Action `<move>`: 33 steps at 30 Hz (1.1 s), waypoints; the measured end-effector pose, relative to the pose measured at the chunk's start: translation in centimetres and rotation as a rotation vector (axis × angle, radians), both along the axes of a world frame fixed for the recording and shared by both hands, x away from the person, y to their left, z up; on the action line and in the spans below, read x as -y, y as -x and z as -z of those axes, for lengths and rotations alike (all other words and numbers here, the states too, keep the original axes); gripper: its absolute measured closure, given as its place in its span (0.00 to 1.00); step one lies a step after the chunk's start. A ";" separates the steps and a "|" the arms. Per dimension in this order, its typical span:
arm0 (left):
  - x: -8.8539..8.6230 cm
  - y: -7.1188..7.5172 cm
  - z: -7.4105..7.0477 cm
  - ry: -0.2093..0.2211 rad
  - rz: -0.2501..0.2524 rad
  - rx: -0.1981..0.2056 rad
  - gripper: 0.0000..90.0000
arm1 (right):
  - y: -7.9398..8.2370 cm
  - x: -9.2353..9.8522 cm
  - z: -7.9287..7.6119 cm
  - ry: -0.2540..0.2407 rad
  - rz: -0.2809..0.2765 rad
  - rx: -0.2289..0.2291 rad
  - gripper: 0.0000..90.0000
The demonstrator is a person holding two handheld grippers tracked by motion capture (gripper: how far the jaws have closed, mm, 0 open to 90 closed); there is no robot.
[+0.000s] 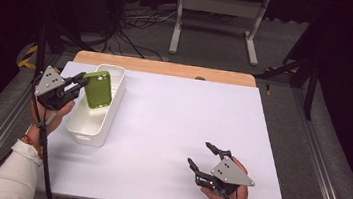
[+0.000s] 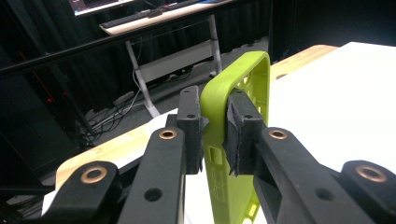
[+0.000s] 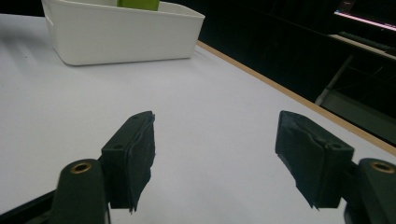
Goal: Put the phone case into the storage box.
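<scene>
A lime-green phone case [image 1: 98, 89] hangs over the white bin [image 1: 85, 132] at the table's left, tilted, held by its edge. My left gripper [image 1: 82, 81] is shut on it; in the left gripper view both pads clamp the case's rim [image 2: 219, 100]. The bin's inside looks bare beneath the case. My right gripper [image 1: 200, 154] rests low near the front right of the white table, jaws open wide with nothing between them. Ahead of its open jaws in the right gripper view [image 3: 215, 144] stand the bin [image 3: 121, 32] and a strip of the green case [image 3: 138, 4].
The white tabletop [image 1: 188, 111] has a wooden strip [image 1: 168, 68] along its far edge. Behind it on the floor are a white desk frame [image 1: 219, 19] and loose cables [image 1: 138, 22]. Metal rails run along both sides of the table.
</scene>
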State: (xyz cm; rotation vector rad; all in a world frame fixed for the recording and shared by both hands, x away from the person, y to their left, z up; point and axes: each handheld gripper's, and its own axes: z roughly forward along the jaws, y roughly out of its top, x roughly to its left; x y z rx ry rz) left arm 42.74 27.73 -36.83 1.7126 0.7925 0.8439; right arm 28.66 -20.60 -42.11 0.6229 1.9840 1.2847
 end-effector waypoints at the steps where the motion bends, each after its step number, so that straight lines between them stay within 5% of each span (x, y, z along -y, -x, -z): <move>1: -0.1 -0.3 0.1 -0.003 0.005 -0.008 0.87 | 0.0 0.0 0.0 0.003 0.001 0.000 0.33; 33: 0.1 -9.1 0.9 0.001 0.004 -0.053 0.87 | -0.9 0.0 0.4 0.005 0.019 -0.004 0.33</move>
